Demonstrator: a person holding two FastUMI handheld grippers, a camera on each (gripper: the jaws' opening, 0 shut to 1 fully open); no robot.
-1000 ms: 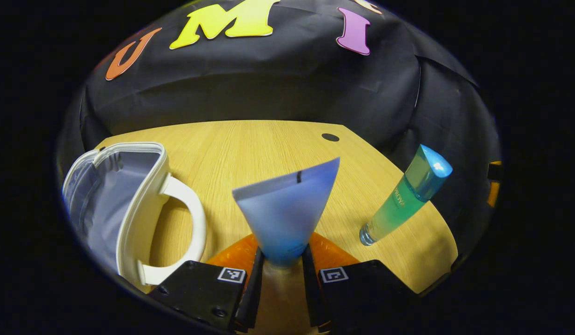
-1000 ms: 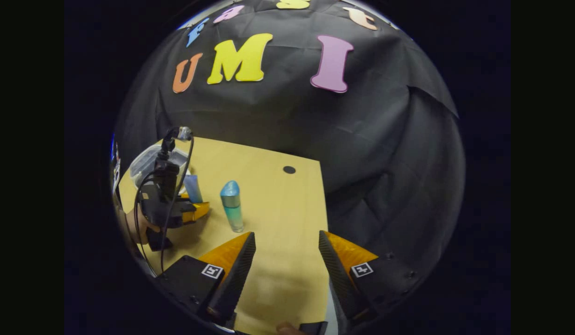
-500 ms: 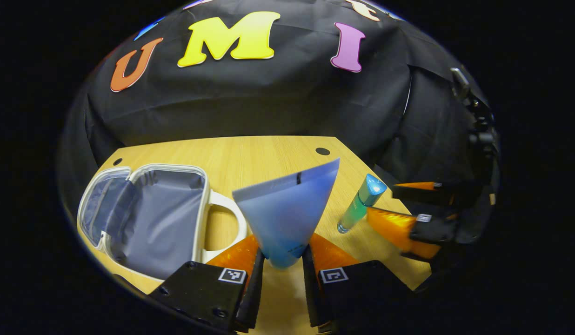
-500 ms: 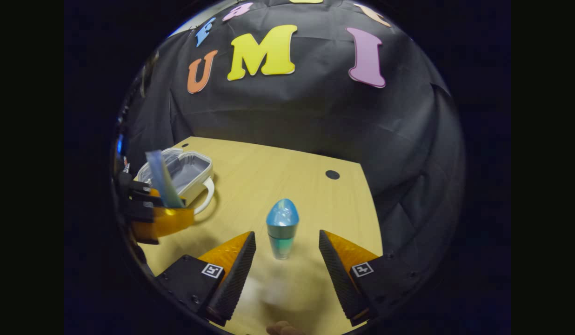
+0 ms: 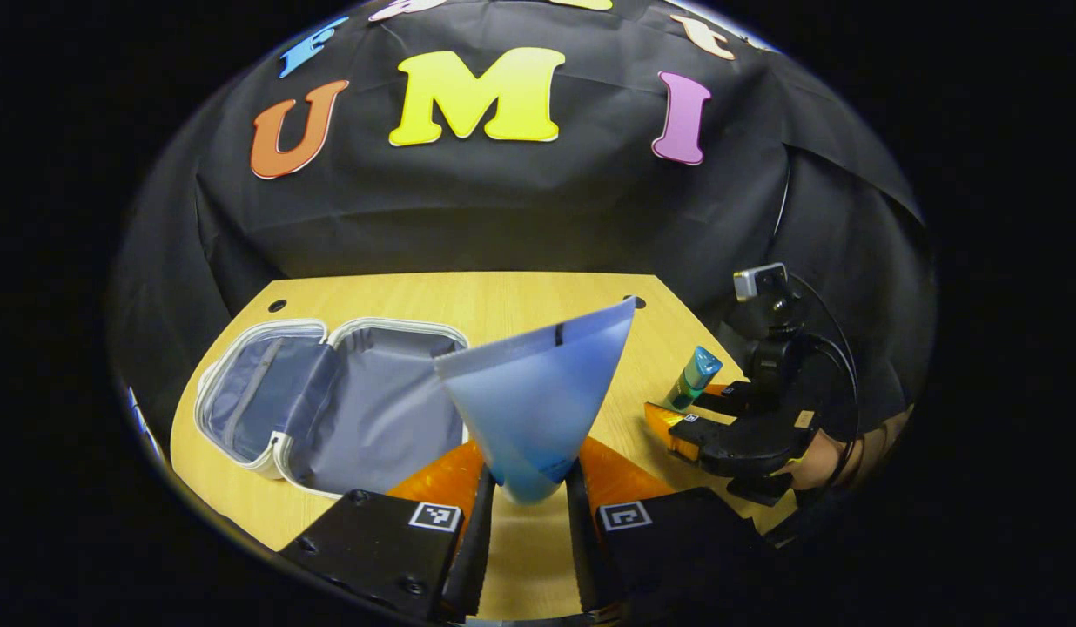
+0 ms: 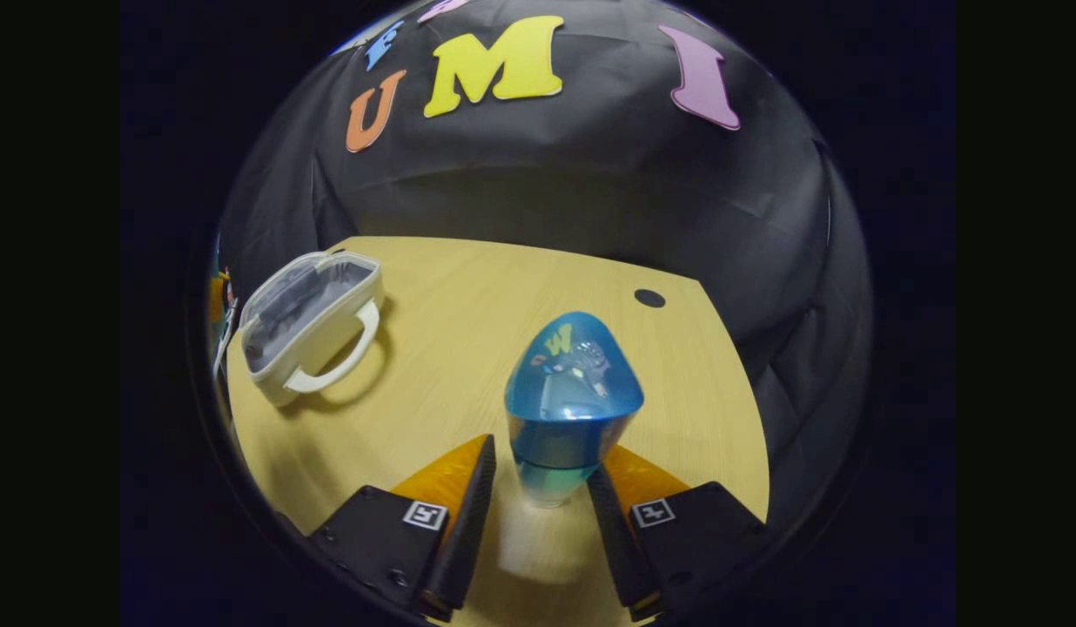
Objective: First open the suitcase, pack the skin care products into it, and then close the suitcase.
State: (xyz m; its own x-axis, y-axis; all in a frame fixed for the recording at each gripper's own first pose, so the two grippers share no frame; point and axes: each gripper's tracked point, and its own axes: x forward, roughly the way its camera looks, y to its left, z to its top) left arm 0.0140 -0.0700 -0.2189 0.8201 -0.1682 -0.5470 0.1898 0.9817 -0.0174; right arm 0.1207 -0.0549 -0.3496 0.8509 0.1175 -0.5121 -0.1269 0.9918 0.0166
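Wooden table (image 5: 390, 296) carried the open case (image 5: 329, 401), which lay at the left in the left gripper view with its grey lining exposed; the near edge of the case was hidden behind the left gripper (image 5: 525, 505) and the tube (image 5: 538, 401). That gripper was clamped on the tube's lower end, the flat sealed end fanning upward. At the far right the right gripper (image 5: 690, 409) and a hand (image 5: 821, 457) stood beside the bottle (image 5: 690, 379), whose lower part was covered.

In the right gripper view the case (image 6: 307, 326) sat far left, handle toward the table's middle. The bottle (image 6: 568, 409) stood upright between the right gripper (image 6: 538, 496) fingers; whether both pressed on it could not be told.
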